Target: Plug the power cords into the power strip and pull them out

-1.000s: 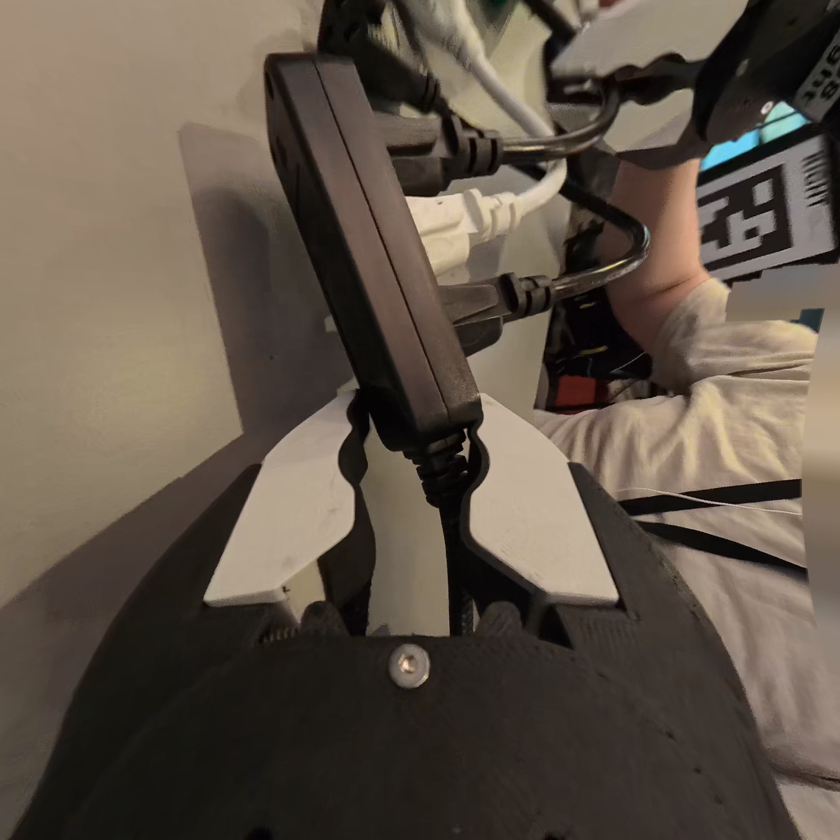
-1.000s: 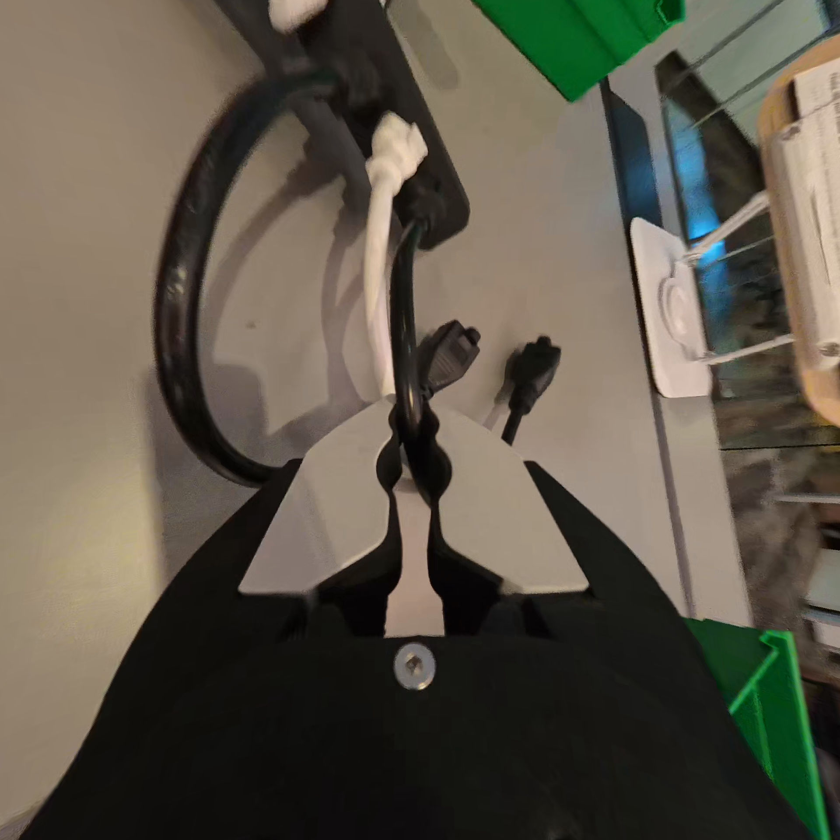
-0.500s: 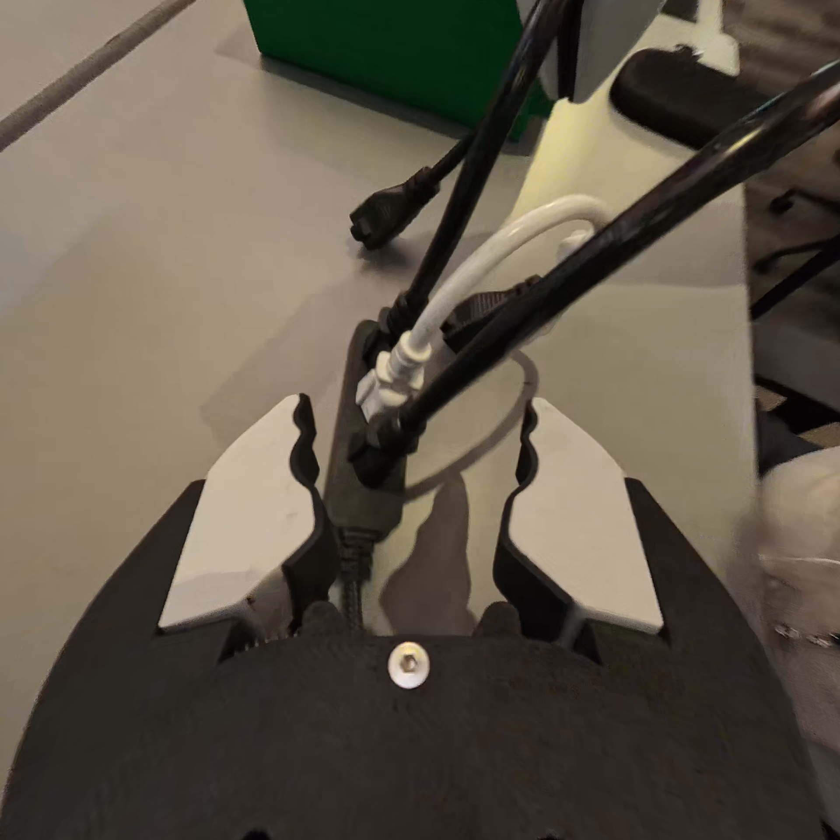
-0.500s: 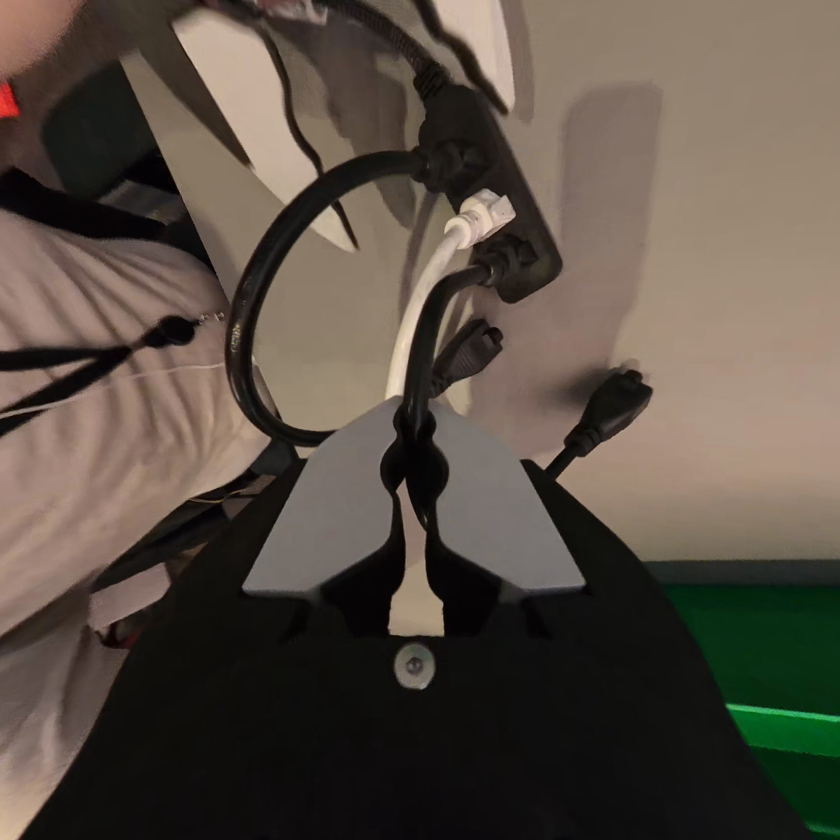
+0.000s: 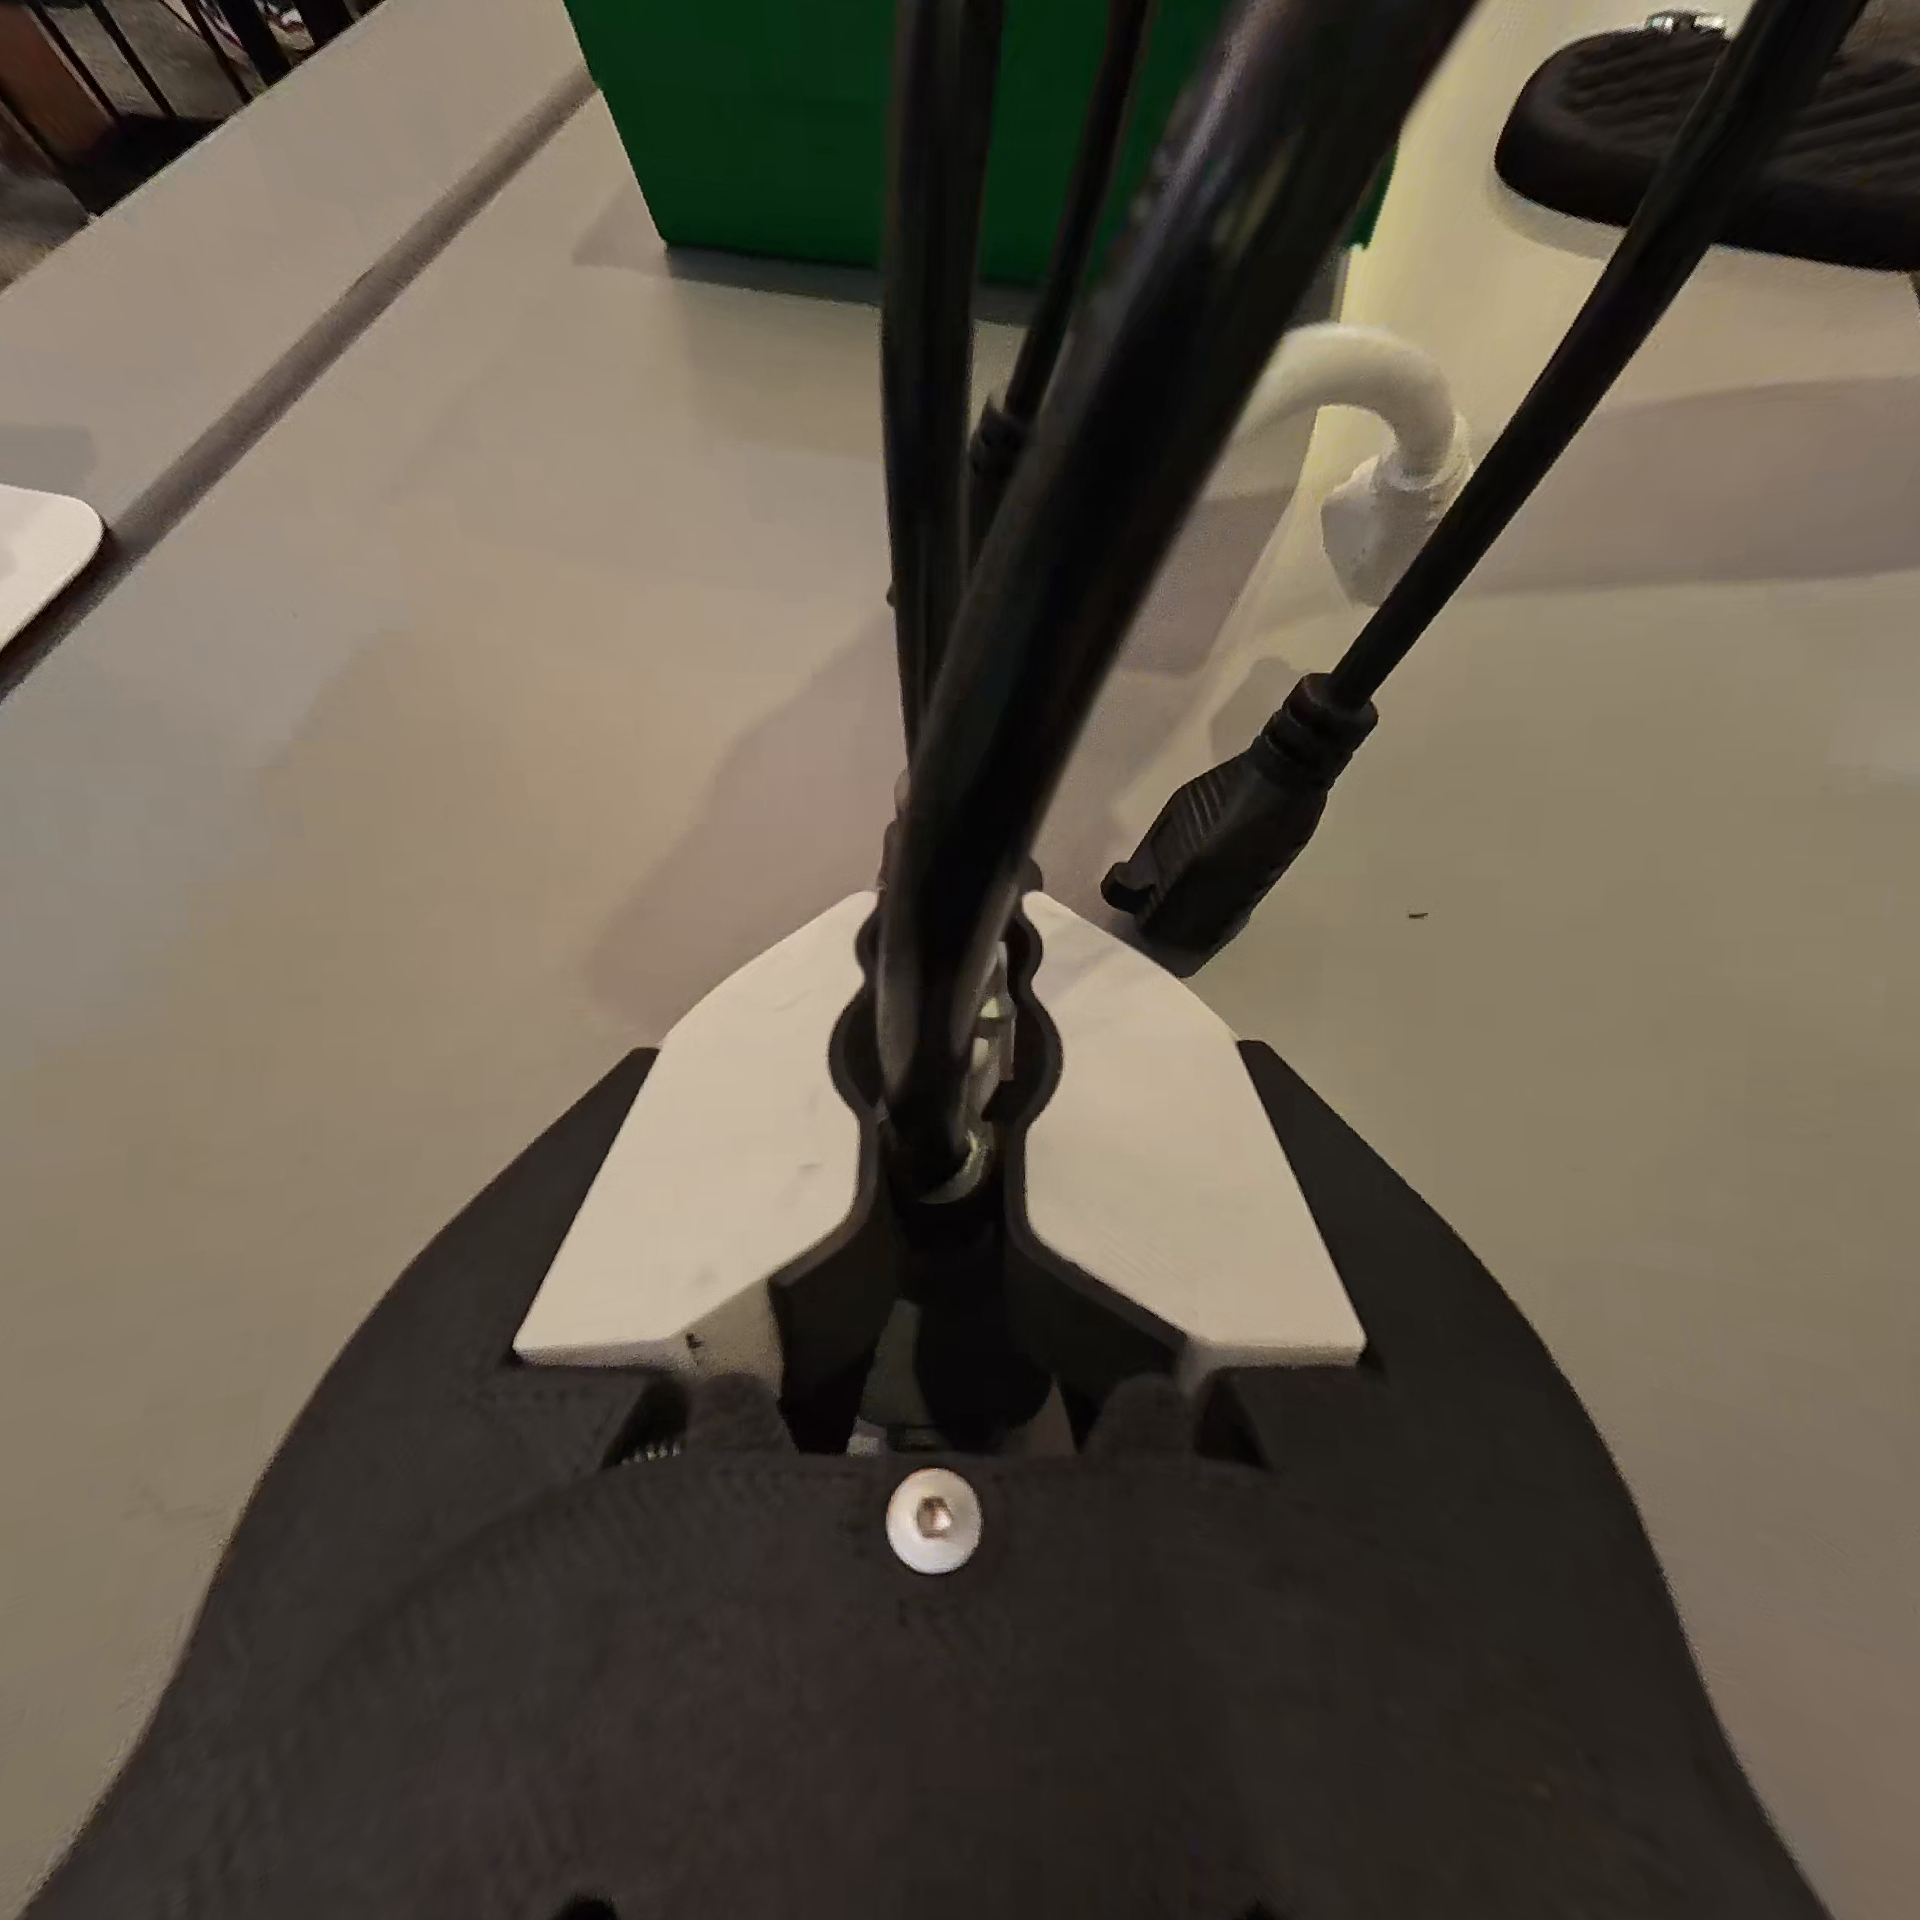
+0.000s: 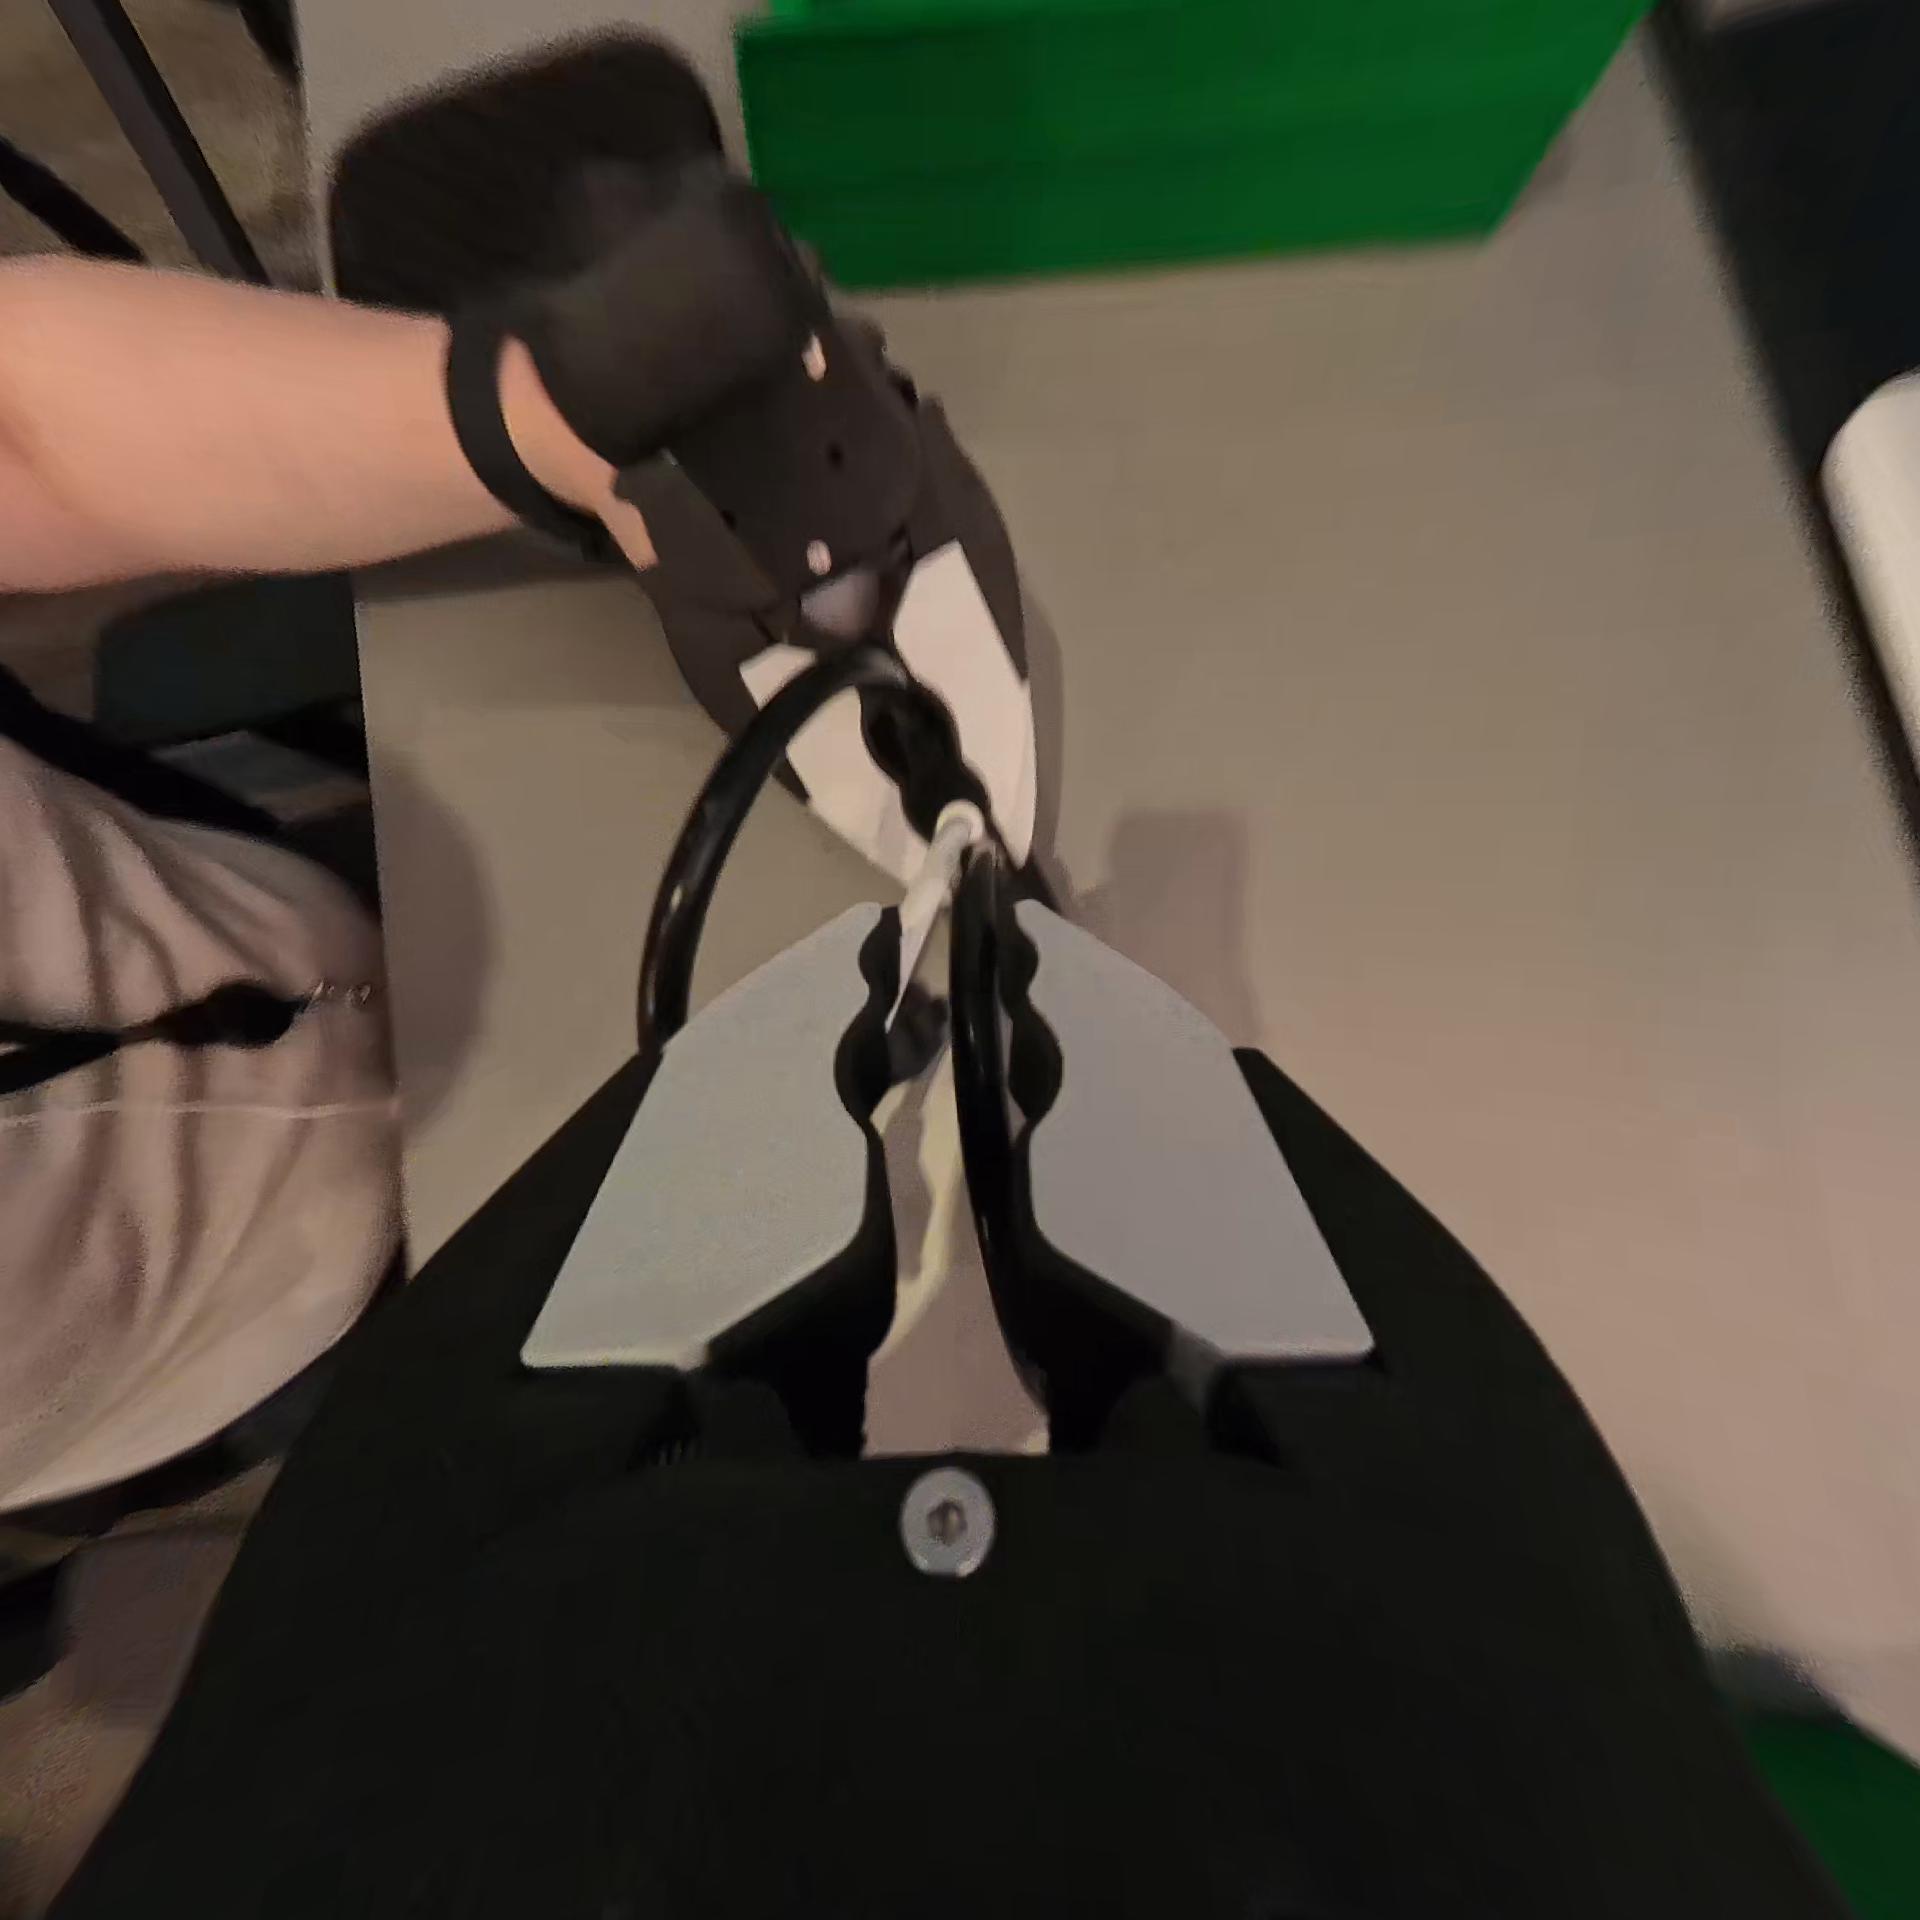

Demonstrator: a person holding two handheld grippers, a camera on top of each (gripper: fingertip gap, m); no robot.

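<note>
My left gripper [image 5: 951, 914] is shut on the black power strip [image 6: 909, 743], which lies lengthwise between its fingers and is mostly hidden. Black cords [image 5: 997, 582] rise from it towards the camera. In the right wrist view the left gripper [image 6: 935, 821] holds the strip above the table, with a thick black cord [image 6: 675, 904] looping off it and a white cord [image 6: 925, 894] at the tip. My right gripper [image 6: 951, 914] is open. A thin black cord [image 6: 971, 1091] runs between its fingers along the right pad, with a gap to the left pad.
A loose black connector [image 5: 1236, 831] and a white connector [image 5: 1392, 499] lie on the grey table [image 5: 416, 727]. A green box [image 5: 769, 125] stands at the back, beside a black pad [image 5: 1714, 156]. A person's arm [image 6: 208, 416] reaches in from the left. The left gripper's tips are roughly 12 cm from the right gripper's.
My left gripper let go of the strip's end, opened wide over it on the table, then shut on it. My right gripper, which was shut on the thin black cord, has opened.
</note>
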